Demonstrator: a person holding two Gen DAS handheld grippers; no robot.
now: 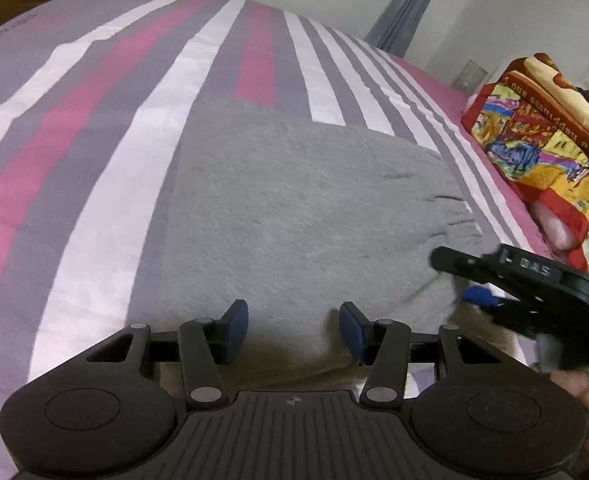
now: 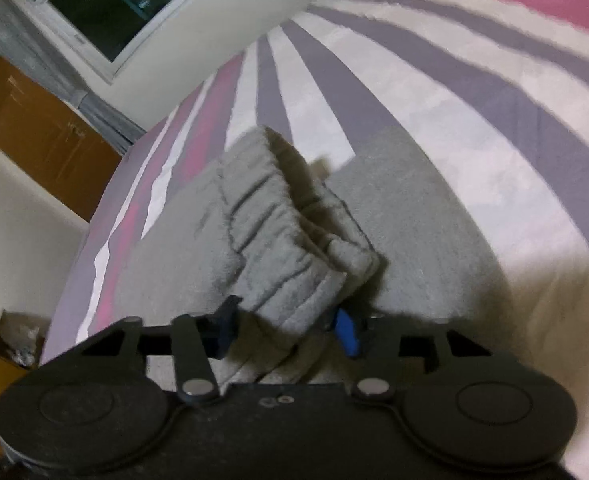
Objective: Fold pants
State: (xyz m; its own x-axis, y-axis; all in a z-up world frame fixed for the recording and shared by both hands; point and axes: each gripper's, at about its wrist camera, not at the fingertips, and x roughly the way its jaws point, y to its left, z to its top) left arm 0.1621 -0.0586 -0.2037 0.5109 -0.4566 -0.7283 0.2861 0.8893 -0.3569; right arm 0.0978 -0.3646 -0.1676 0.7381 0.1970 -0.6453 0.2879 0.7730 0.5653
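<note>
Left wrist view: folded grey fleece pants (image 1: 294,208) lie on the striped pink, grey and white bed (image 1: 94,128); left gripper (image 1: 294,330) fingers stand apart, empty above them. Right gripper (image 2: 288,330) fingers flank the ribbed waistband (image 2: 290,240); grip unclear.

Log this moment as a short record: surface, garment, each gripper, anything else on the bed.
surface: bed with pink, grey and white striped sheet
garment: grey sweatpants, partly folded, lying on the sheet
waistband: gathered elastic waistband, raised off the folded part
left gripper: jaws apart over the near edge of the sweatpants, nothing between the pads
right gripper: waistband sits between its fingers; contact of the pads is unclear
other: colourful printed bag at the bed's far right edge
background: dark window
</note>
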